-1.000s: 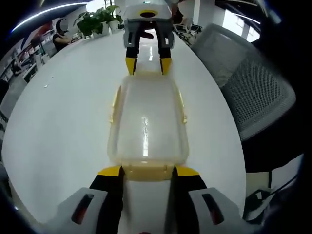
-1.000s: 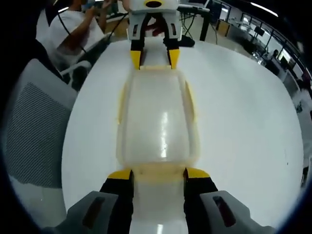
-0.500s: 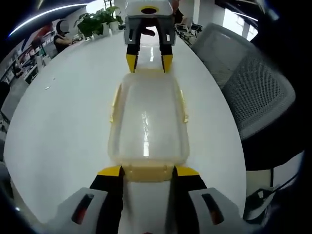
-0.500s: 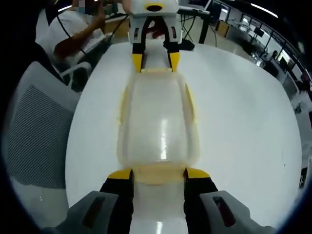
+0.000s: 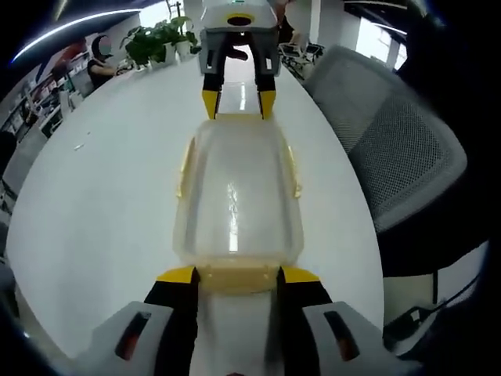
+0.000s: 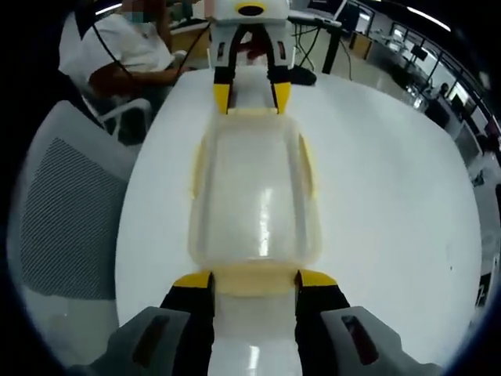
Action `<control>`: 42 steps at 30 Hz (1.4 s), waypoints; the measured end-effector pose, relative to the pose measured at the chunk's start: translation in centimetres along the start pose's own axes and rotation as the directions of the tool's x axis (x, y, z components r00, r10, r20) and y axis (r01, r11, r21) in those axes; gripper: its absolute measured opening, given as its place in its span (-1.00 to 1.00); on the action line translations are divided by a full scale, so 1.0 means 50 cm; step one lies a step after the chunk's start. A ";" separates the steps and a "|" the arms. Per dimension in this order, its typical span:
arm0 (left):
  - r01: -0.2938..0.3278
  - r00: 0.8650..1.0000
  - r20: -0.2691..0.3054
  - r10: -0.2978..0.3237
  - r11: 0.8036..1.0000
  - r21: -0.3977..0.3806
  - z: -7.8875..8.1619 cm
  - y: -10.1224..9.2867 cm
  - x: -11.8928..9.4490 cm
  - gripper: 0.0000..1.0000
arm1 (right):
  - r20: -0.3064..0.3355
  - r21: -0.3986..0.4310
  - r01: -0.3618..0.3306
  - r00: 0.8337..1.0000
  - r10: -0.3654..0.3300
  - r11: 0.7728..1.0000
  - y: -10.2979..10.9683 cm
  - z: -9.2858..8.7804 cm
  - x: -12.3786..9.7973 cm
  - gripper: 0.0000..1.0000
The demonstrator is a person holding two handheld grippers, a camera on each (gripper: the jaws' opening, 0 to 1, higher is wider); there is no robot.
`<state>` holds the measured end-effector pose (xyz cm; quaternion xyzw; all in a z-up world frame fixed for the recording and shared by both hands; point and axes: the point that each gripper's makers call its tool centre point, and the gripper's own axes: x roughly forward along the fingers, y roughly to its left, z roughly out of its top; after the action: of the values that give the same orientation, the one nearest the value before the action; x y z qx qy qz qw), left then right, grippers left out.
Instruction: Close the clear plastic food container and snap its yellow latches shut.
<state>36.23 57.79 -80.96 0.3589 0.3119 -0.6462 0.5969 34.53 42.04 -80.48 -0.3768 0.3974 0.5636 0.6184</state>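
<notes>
In the left gripper view, the left gripper (image 5: 232, 274) rises from the bottom edge, its two yellow-tipped jaws spread apart, one at each end of the yellow latch (image 5: 237, 277) on the near short end of the container (image 5: 235, 200). The jaws grasp nothing; whether their tips touch the latch is hard to tell. The clear plastic container lies flat on the white desk (image 5: 102, 188), lid on, its long axis running straight away from these jaws. At the container's far short end, the right gripper (image 5: 238, 104) faces back, jaws likewise spread across that end.

In the right gripper view the same layout appears mirrored: the right gripper (image 6: 254, 278) brackets the near latch (image 6: 254, 279), the container (image 6: 254, 196) stretches away lengthwise on the desk (image 6: 383, 180), and the left gripper (image 6: 251, 96) meets its far end. Yellow side latches (image 6: 307, 166) line the container's long edges. Each gripper is nearest its own end latch, so pressing those looks like the step in hand.
</notes>
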 end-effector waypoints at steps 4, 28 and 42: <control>-0.007 1.000 0.011 0.007 1.000 -0.005 0.016 0.004 -0.008 -0.23 | -0.009 -0.011 -0.002 1.000 0.002 1.000 -0.008 -0.003 -0.012 -0.21; 0.002 1.000 0.031 -0.001 1.000 -0.009 0.047 0.009 -0.049 -0.23 | -0.011 -0.008 0.000 1.000 0.000 1.000 -0.014 0.016 -0.063 -0.21; -0.008 0.999 0.033 0.008 1.000 -0.004 0.067 0.009 -0.042 -0.23 | -0.017 -0.008 0.005 1.000 -0.005 1.000 -0.012 -0.003 -0.077 -0.21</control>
<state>36.41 56.12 -77.38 0.3483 0.3019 -0.6492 0.6050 34.94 40.35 -77.01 -0.3852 0.3993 0.5604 0.6149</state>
